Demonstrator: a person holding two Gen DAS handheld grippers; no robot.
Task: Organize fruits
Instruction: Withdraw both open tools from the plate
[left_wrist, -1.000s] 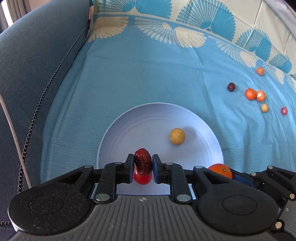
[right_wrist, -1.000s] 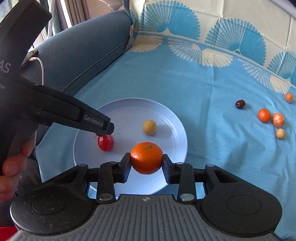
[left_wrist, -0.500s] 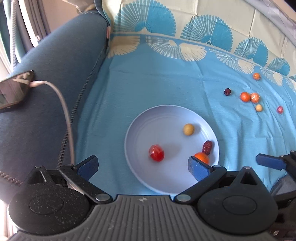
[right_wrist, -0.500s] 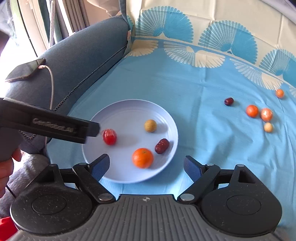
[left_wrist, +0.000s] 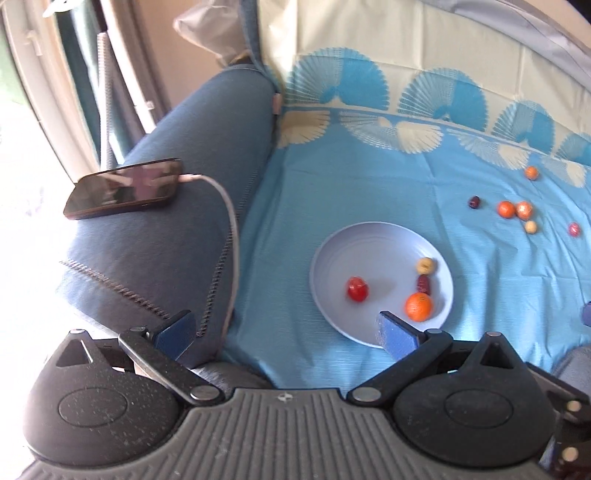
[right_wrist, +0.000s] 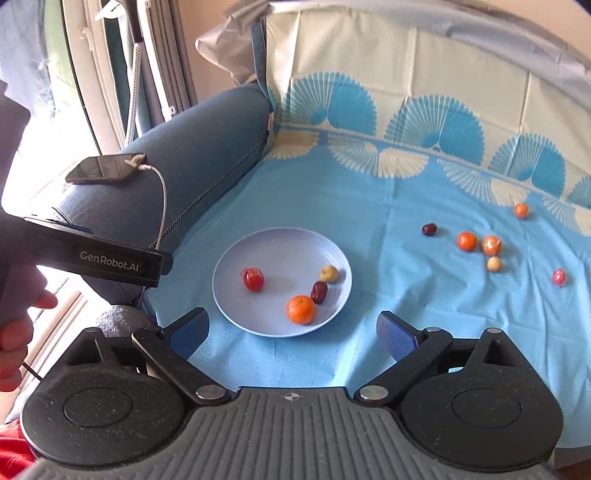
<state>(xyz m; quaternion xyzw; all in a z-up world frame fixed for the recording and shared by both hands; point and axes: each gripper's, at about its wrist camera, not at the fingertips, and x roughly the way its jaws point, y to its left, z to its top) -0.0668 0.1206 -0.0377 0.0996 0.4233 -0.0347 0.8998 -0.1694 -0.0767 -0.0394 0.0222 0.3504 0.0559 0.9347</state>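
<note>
Both your tools are released: the right tool (right_wrist: 292, 328) and the left tool (left_wrist: 284, 334) hold nothing, jaws spread wide. Just ahead, the smooth round plate (right_wrist: 258, 243) on the blue cloth (right_wrist: 369, 206) carries 4 fruits: an orange (right_wrist: 301, 309), a wrinkled date (right_wrist: 318, 291), a glossy red fruit (right_wrist: 253, 279) and a pale round one (right_wrist: 328, 274). Farther right, 6 small fruits (right_wrist: 467, 241) lie loose on the cloth. A phone (left_wrist: 123, 192) with its cable rests on the grey sofa arm (left_wrist: 177, 236).
</note>
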